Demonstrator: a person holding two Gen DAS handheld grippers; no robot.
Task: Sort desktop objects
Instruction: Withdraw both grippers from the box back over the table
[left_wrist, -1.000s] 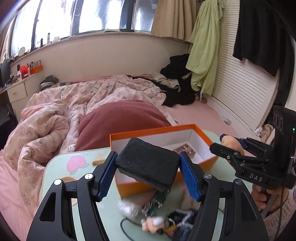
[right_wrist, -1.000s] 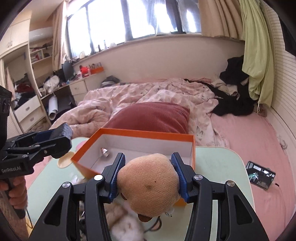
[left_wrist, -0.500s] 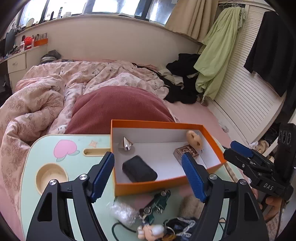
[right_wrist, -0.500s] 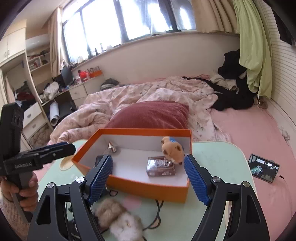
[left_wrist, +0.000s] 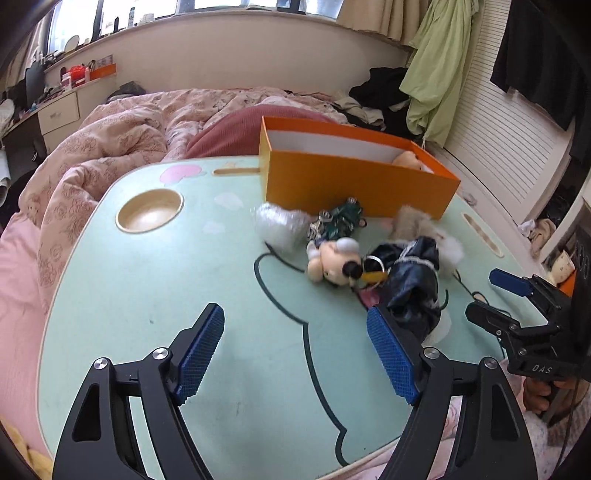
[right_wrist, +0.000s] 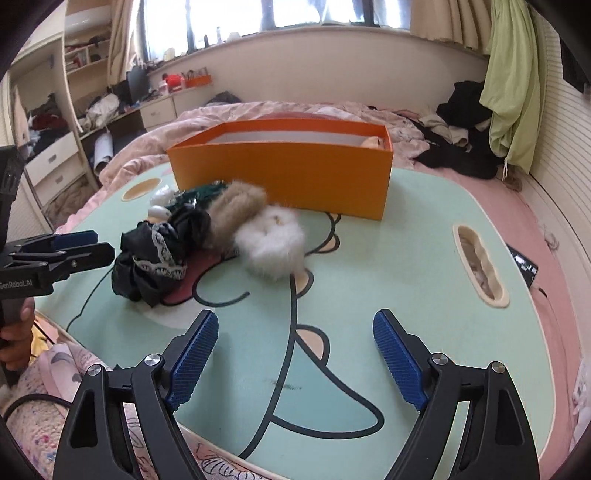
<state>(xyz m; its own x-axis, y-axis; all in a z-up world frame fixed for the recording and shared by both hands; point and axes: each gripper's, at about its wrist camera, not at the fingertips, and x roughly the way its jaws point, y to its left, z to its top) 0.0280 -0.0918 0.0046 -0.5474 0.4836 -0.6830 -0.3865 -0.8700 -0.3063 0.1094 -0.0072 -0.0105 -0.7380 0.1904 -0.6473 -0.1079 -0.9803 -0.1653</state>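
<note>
An orange box (left_wrist: 354, 181) (right_wrist: 288, 173) stands at the far side of the mint lap table (left_wrist: 147, 280); a tan plush (left_wrist: 408, 159) shows inside it. In front of it lies a pile: a clear plastic wad (left_wrist: 279, 225), a green toy (left_wrist: 341, 218), a small figure doll (left_wrist: 332, 262), a black lace garment (left_wrist: 413, 280) (right_wrist: 155, 254), a brown fur piece (right_wrist: 236, 210) and a white fluffy ball (right_wrist: 271, 243). My left gripper (left_wrist: 295, 350) is open and empty, low over the table's near side. My right gripper (right_wrist: 295, 362) is open and empty, short of the pile.
A round cup recess (left_wrist: 149, 210) and slots (right_wrist: 478, 266) are cut into the table. A black cable (left_wrist: 280, 258) runs under the pile. Pink bedding (left_wrist: 92, 147) and a red pillow (left_wrist: 229, 133) lie behind; a phone (right_wrist: 522, 264) lies on the bed at right.
Both grippers let go of their objects into the box, the black pouch and the tan plush, then opened and pulled back and down toward the table's near side.
</note>
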